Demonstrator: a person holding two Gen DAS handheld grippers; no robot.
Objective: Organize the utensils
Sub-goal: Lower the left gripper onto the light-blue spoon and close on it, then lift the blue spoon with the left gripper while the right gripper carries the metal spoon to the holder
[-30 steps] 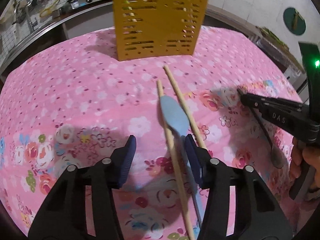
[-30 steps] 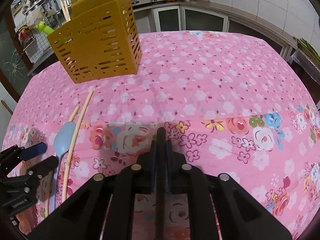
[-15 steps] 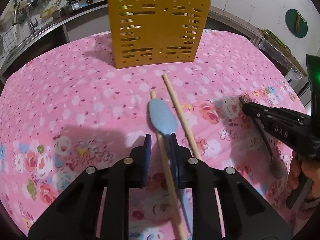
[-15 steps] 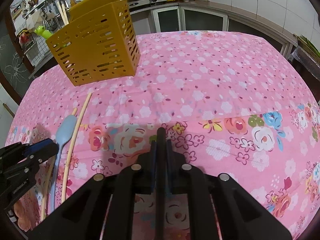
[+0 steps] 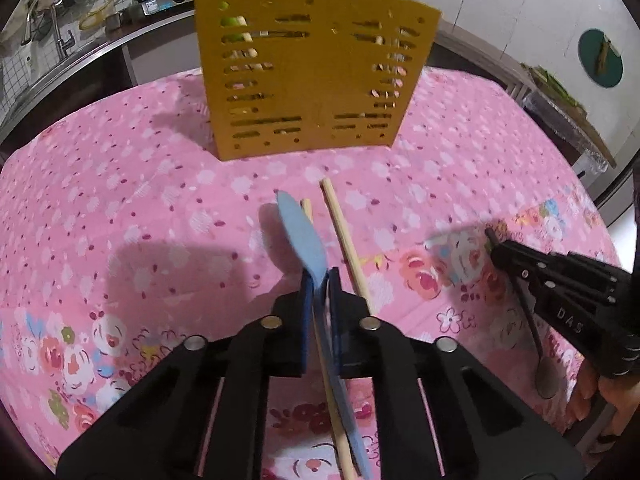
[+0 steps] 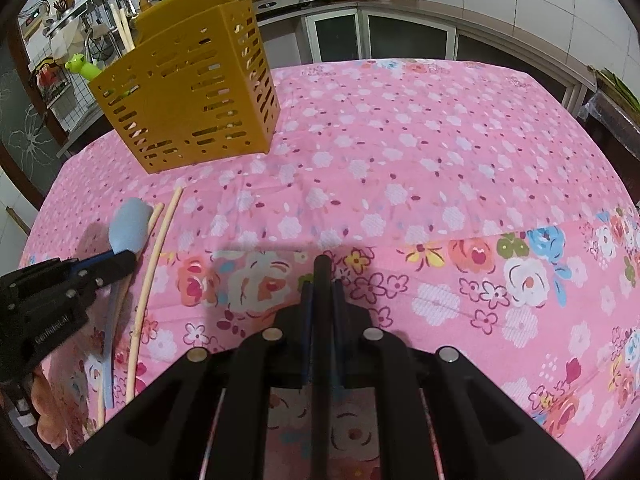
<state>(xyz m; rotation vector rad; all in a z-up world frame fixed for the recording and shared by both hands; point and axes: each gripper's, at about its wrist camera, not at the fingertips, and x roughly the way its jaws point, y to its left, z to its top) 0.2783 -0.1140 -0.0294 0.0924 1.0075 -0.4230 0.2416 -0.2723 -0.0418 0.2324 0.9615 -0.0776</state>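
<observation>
- My left hand-held gripper (image 5: 319, 280), low in the middle of the left wrist frame, has closed from wide open a second ago and now pinches the blue spoon (image 5: 303, 236) at its neck.
- The spoon's bowl now points up and away from the pink floral desk (image 5: 120, 200), casting a shadow to its left, so I judge it lifted clear at that end.
- Two wooden chopsticks (image 5: 344, 236) lie beside it on the cloth; one runs under my jaws, apparently not gripped.
- My right hand-held gripper (image 6: 320, 276) is clamped on a dark spoon (image 5: 534, 332), as before, at the right edge of the left frame.
- The yellow utensil holder (image 5: 312, 76) stands at upper centre, already holding chopsticks; carrying the blue spoon there looks like the next step.
</observation>
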